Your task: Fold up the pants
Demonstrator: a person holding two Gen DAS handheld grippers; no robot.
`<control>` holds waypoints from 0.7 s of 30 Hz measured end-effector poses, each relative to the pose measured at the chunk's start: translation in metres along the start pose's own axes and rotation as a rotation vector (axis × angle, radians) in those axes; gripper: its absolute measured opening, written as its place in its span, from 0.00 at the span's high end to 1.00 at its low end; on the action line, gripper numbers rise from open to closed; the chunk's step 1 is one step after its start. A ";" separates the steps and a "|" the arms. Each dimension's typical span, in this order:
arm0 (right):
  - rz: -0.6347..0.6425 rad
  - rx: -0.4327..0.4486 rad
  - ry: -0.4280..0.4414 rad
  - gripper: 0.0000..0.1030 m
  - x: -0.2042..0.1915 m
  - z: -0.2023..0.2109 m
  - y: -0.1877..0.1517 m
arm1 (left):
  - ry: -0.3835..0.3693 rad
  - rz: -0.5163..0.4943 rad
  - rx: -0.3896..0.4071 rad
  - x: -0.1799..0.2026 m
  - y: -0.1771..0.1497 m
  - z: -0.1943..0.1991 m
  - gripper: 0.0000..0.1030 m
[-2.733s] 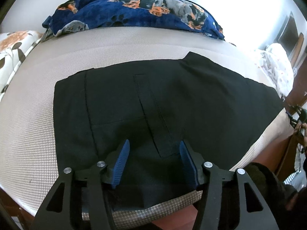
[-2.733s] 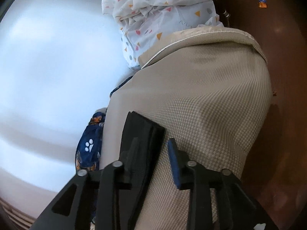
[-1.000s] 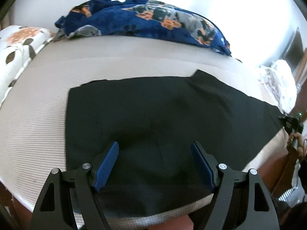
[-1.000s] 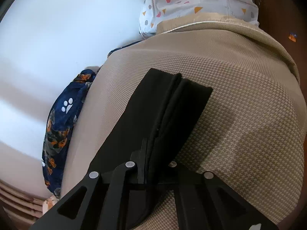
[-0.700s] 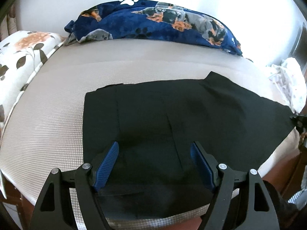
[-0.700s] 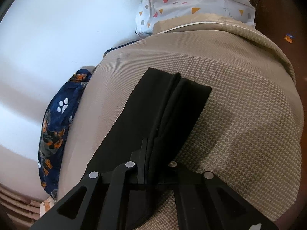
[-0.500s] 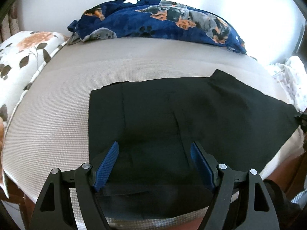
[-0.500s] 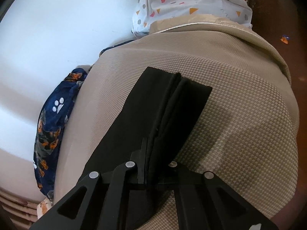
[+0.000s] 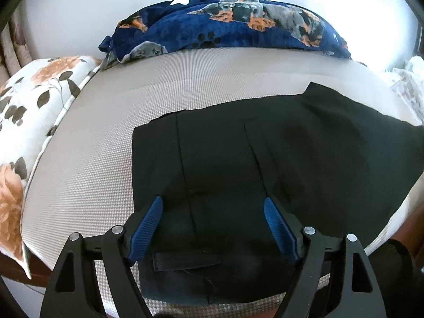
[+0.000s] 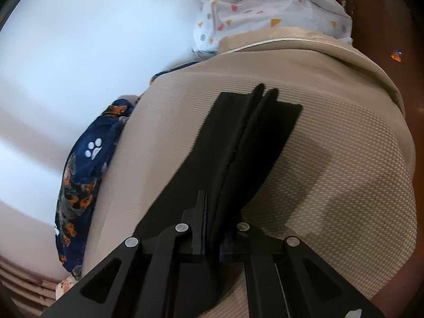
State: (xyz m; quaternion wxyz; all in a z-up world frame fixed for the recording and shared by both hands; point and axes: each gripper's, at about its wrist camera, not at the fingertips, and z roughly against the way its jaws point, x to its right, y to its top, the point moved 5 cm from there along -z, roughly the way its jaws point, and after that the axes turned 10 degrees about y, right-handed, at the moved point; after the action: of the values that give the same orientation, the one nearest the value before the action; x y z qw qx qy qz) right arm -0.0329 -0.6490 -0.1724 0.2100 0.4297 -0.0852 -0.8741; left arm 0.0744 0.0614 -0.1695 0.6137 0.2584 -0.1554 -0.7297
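Your right gripper (image 10: 212,228) pinches the black pants' (image 10: 254,143) hem while its jaws begin opening; your left gripper (image 9: 213,225) hovers spread over the waist end, near the mattress (image 9: 106,137) edge.

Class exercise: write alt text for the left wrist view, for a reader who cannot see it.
Black pants lie spread flat on a beige textured mattress, seen between the open blue-padded left tongs, which hover above the near end without gripping. A navy dog-print blanket lies along the far edge by the white wall, and a floral pillow sits to the left.
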 end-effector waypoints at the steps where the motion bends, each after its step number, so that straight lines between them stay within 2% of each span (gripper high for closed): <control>1: 0.005 0.000 0.009 0.94 -0.004 0.001 0.000 | 0.006 -0.004 -0.001 0.000 0.000 0.000 0.22; 13: 0.069 -0.027 0.118 0.93 -0.059 0.000 -0.016 | 0.040 -0.034 -0.012 0.002 -0.001 -0.003 0.16; 21: 0.076 -0.055 0.157 0.93 -0.074 -0.007 -0.032 | 0.043 -0.032 -0.020 0.001 -0.001 -0.003 0.14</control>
State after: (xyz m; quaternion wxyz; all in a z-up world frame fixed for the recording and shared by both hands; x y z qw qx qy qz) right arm 0.0035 -0.5876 -0.1340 0.2605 0.4875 -0.0606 -0.8311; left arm 0.0757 0.0609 -0.1728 0.6078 0.2703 -0.1309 -0.7351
